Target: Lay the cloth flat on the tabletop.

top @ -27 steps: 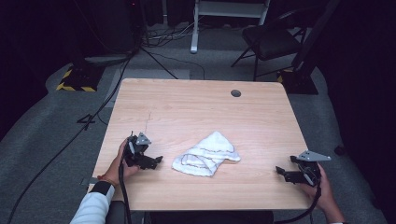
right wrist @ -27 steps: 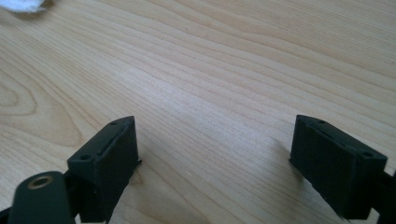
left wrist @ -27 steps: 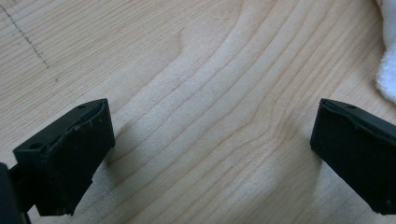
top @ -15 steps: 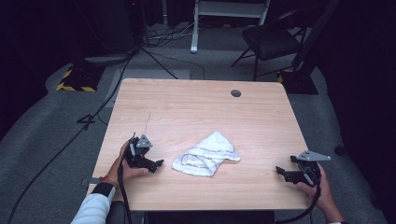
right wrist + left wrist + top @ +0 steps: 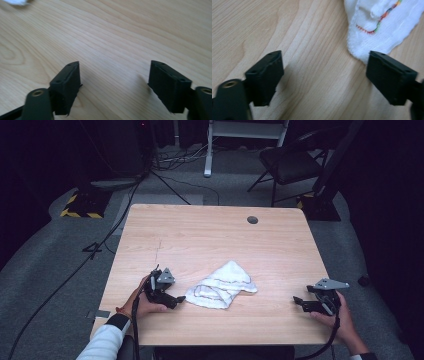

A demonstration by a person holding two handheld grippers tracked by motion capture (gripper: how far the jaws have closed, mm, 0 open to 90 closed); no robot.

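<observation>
A crumpled white cloth (image 5: 222, 285) with a thin coloured stitch line lies near the middle of the wooden table (image 5: 210, 240). My left gripper (image 5: 179, 299) rests low on the table just left of the cloth, open, jaws pointing at it. In the left gripper view the cloth's corner (image 5: 372, 30) sits just beyond the right jaw, with bare wood between the jaws (image 5: 324, 75). My right gripper (image 5: 298, 301) is open near the table's right front edge, well apart from the cloth. The right gripper view has a scrap of cloth (image 5: 17, 2) at its top left.
A small round hole (image 5: 252, 220) sits near the table's far edge. Beyond the table stand a black chair (image 5: 295, 165), a white frame leg (image 5: 207, 150), and cables (image 5: 120, 220) on the grey floor. A yellow-black striped block (image 5: 80, 207) lies far left.
My left gripper has crept slightly right toward the cloth. The right gripper and the cloth have kept still.
</observation>
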